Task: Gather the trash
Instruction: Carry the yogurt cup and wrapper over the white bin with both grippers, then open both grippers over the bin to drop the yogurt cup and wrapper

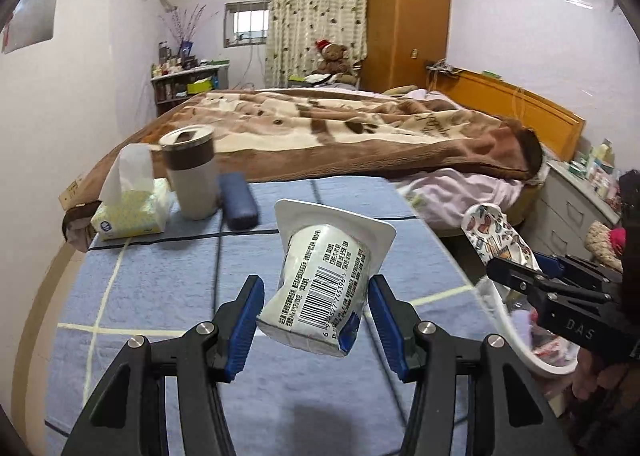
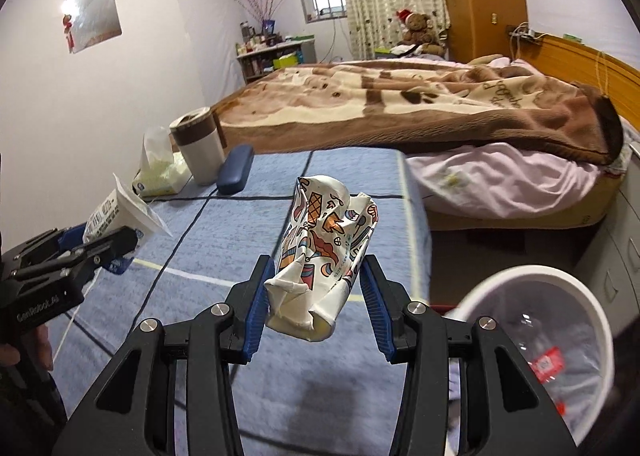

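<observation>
Carrying two pieces of trash toward the bin, neither yet dropped.

Nearest the lenses, the left tongs (image 1: 316,320) were partly closed and clamped on a white yogurt cup (image 1: 320,288), its barcode side up and its square rim pointing away, held clear above the blue checked surface (image 1: 160,280); the right tongs (image 2: 316,312) were likewise pinched on a crumpled, cartoon-printed paper cup (image 2: 320,256), also lifted off the surface. Low on the right stood the white bin (image 2: 600,320), already holding some clear wrappers and a red scrap, so judging by this the pickup was done and only the drop remained. Farther back, a tissue pack (image 1: 132,212), a tumbler (image 1: 194,176) and a dark blue case (image 1: 240,202) sat near the surface's far edge, with the bed (image 1: 360,136) beyond; these looked like keepers, not trash.
</observation>
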Available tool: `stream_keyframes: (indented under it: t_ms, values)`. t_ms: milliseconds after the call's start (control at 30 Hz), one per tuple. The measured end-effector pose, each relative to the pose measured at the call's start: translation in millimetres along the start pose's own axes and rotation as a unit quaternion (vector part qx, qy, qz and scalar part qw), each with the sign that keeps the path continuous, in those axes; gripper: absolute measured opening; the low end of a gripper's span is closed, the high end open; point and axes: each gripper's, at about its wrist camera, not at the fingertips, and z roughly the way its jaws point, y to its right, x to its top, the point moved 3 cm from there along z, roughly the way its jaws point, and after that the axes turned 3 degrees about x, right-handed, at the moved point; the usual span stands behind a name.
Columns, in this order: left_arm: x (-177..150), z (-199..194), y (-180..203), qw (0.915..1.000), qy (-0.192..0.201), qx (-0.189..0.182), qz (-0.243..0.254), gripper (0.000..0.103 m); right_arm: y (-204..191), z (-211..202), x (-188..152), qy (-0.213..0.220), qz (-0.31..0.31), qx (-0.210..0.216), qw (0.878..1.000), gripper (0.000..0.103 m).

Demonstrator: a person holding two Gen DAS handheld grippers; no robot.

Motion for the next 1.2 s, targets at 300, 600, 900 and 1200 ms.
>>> stream_keyframes:
  t_ms: [300,600,900,1200]
  values:
    - [-10.4,-30.5,59.9,0.9991,0.017,-0.039,0.008,0.054,33.0,-38.5,-10.6,0.024,0.011,-0.029,0.999,0.046]
    - [-15.2,-42.3,113.7,0.9966,0.027,-0.073,0.026,0.054,67.6,-66.1,-25.1,0.039,0.028,-0.062,0.997,0.046]
    - [-23.8,-28.6,171.4,0.9927,0.011,-0.112,0.043,0.054,111.9,-80.1,-41.0,0.030,0.048,-0.101,0.993,0.046]
    - [-40.6,-4.2,220.0,0.9889,-0.019,-0.136,0.056,0.054,142.0,-76.9,-55.0,0.001,0.059,-0.121,0.991,0.046]
